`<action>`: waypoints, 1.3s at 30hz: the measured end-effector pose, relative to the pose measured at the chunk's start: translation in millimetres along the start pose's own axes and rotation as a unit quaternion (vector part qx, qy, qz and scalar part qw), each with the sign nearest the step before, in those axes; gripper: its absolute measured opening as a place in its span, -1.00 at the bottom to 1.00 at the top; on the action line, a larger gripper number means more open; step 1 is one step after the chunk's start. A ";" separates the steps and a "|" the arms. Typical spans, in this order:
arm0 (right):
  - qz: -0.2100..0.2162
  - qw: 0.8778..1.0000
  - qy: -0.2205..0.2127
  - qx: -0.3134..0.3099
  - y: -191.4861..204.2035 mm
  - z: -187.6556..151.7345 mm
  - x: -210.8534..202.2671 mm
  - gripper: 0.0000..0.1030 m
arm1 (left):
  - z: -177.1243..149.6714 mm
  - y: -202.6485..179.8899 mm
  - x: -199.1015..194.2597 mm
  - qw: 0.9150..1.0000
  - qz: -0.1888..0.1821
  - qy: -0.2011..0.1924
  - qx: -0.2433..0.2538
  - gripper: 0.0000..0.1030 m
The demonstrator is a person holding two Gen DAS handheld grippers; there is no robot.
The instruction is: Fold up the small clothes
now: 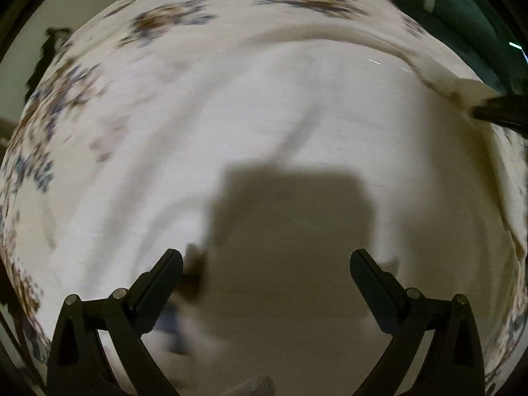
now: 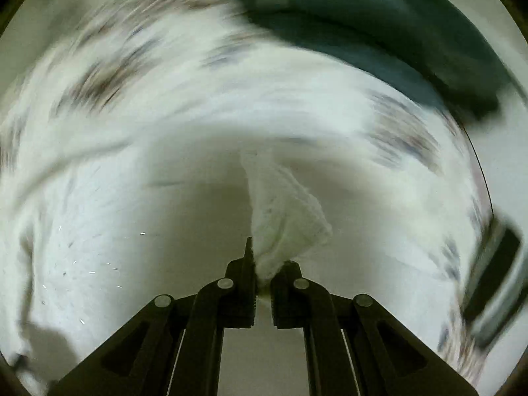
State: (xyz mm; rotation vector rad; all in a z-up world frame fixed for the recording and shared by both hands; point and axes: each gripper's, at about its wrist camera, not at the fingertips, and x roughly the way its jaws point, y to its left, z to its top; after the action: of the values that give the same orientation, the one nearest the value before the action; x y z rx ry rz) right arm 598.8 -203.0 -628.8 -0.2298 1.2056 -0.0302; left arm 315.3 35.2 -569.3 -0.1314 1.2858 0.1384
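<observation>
In the right wrist view, the right hand-held gripper (image 2: 262, 265) is clamped on a bunched corner of the white garment (image 2: 283, 211), which rises from the fingertips toward frame centre. The left hand-held gripper (image 1: 265, 260) hovers wide apart, holding nothing, over the garment's flat white body (image 1: 264, 125), which spreads across the floral bedsheet (image 1: 165, 19). A dark green cloth (image 2: 379, 33) lies at upper right.

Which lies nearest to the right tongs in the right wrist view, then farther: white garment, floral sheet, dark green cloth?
1. White garment: a corner is pinched in the right tongs.
2. Floral sheet: underneath, spreading beyond the garment.
3. Dark green cloth: top right, past the sheet.
</observation>
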 end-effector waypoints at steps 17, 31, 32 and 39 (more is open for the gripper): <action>0.181 0.978 0.079 -0.072 187.7 -13.6 -35.5 0.20 | -10.2 164.1 -29.6 0.995 0.012 0.017 -0.099 1.00; 0.246 0.922 0.213 0.208 67.3 -177.1 -46.9 0.27 | -60.2 213.1 2.8 0.993 -0.029 0.064 -0.099 -0.64; 0.240 0.923 0.215 0.208 72.6 -178.1 -40.9 0.27 | -55.7 211.4 -3.2 0.994 -0.031 0.055 -0.091 -0.84; 0.233 0.934 0.176 0.209 94.2 -160.1 -51.9 0.27 | 23.2 274.3 -73.7 0.984 -0.041 -0.084 -0.149 -0.86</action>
State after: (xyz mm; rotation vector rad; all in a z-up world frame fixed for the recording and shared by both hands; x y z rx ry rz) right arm 422.3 -129.1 -652.9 0.4561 1.5518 0.0896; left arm 268.8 307.1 -497.6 -0.4210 1.0841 0.2663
